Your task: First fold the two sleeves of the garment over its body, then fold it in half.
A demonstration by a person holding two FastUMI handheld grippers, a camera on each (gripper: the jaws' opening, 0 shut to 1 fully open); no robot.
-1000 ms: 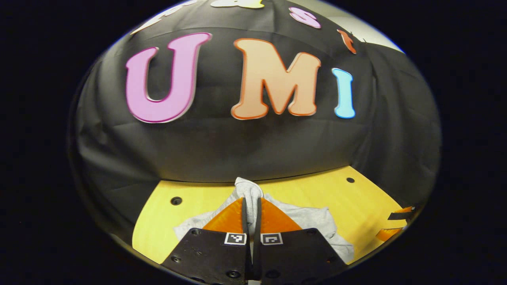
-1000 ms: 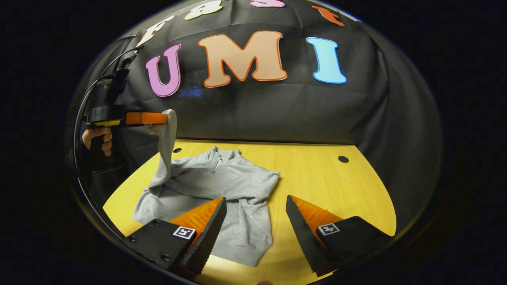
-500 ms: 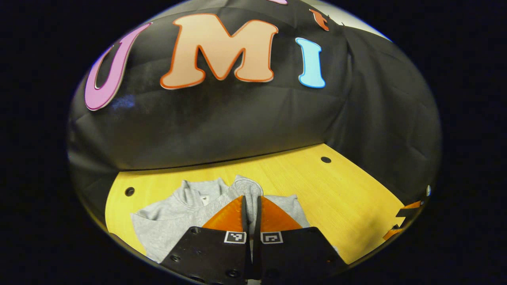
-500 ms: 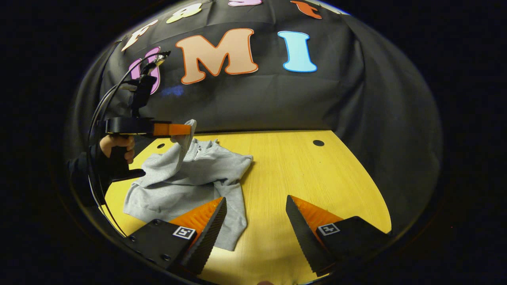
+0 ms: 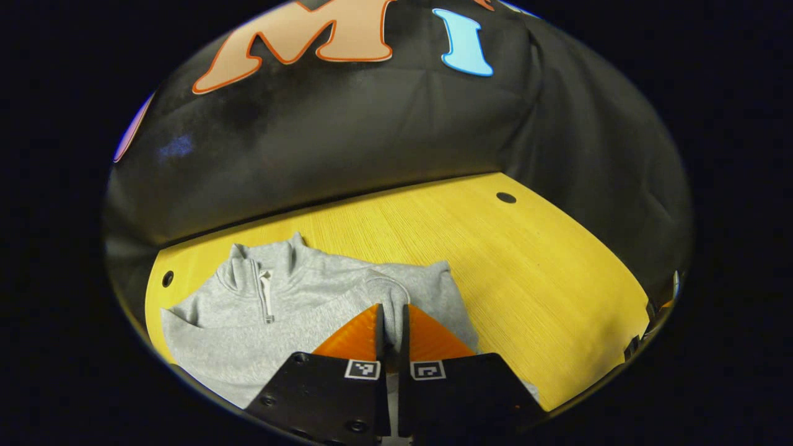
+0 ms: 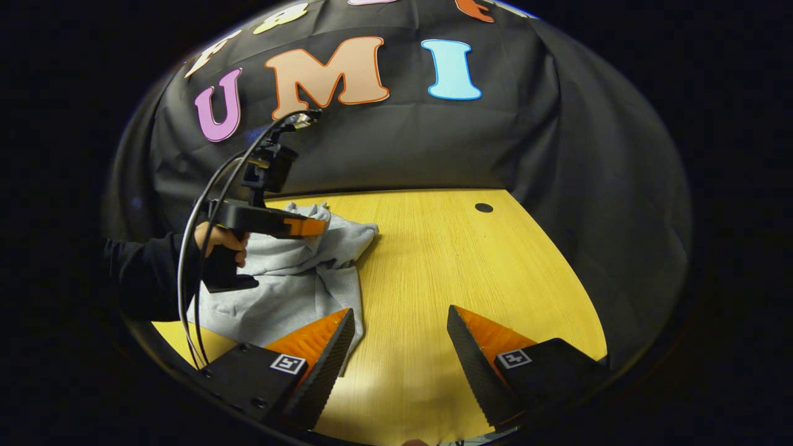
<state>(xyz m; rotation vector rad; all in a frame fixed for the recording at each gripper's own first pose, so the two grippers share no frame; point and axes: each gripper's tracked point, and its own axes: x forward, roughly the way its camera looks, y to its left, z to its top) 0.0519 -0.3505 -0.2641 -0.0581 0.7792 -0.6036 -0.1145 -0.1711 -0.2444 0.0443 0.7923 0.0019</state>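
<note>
A grey zip-neck garment (image 5: 279, 310) lies on the yellow bench (image 5: 533, 272), its collar toward the booth's black wall; the left hand-held gripper (image 5: 391, 322) has its fingers pressed together on a sleeve cuff (image 5: 390, 297), pinching it over the garment's body; in the right gripper view a hand (image 6: 218, 238) in a dark sleeve holds that hand-held gripper above the garment; the right hand-held gripper (image 6: 399, 337) hovers with fingers spread wide, holding nothing, over bare bench just beside the garment's hem.
</note>
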